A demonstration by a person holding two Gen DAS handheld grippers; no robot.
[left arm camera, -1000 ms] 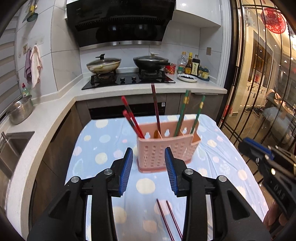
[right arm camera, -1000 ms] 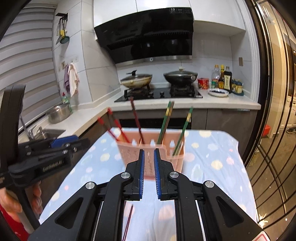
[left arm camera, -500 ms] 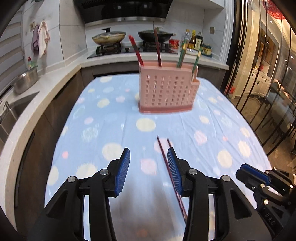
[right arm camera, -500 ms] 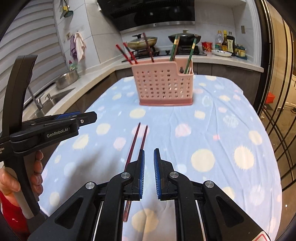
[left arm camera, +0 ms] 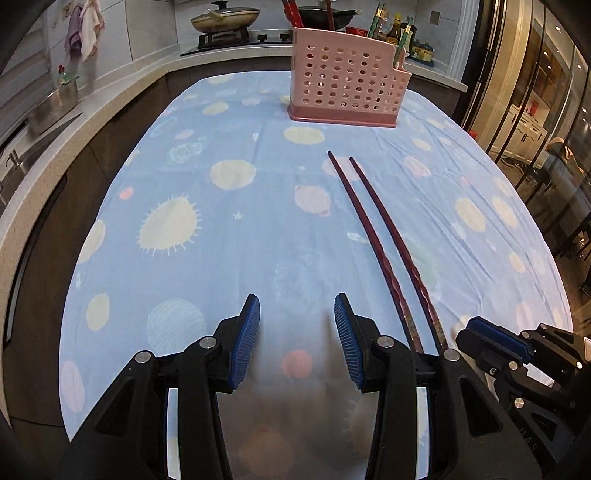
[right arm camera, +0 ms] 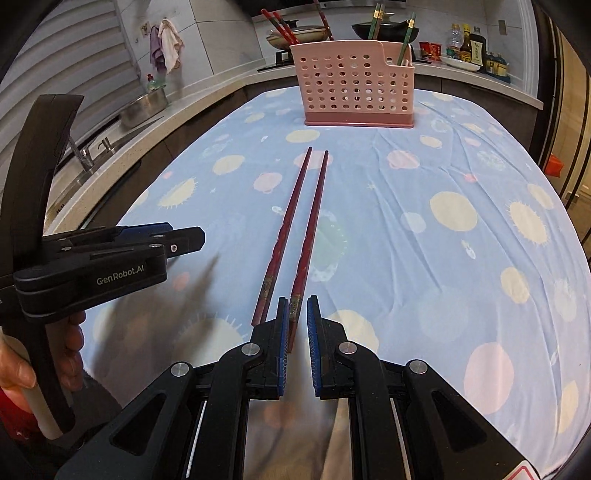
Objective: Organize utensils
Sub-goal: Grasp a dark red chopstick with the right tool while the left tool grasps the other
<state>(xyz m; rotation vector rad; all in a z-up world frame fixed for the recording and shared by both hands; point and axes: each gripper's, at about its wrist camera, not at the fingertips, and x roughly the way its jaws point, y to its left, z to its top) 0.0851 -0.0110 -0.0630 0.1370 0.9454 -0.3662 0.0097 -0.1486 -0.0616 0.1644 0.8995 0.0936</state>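
Note:
Two dark red chopsticks lie side by side on the blue spotted tablecloth, pointing toward a pink perforated utensil holder at the far end. The holder carries red, brown and green chopsticks. My right gripper is slightly open, its fingers low over the near ends of the pair, the right chopstick's end between them. My left gripper is open and empty, just left of the chopsticks. The holder also shows in the left wrist view.
A kitchen counter with a sink and steel pot runs along the left. A stove with pans and sauce bottles sits behind the holder. Glass doors stand on the right. The table edge drops off on the left.
Both grippers have pulled back and down toward the near end of the table. The right gripper now sits at the chopsticks' near ends and has opened slightly. The holder looks farther away.

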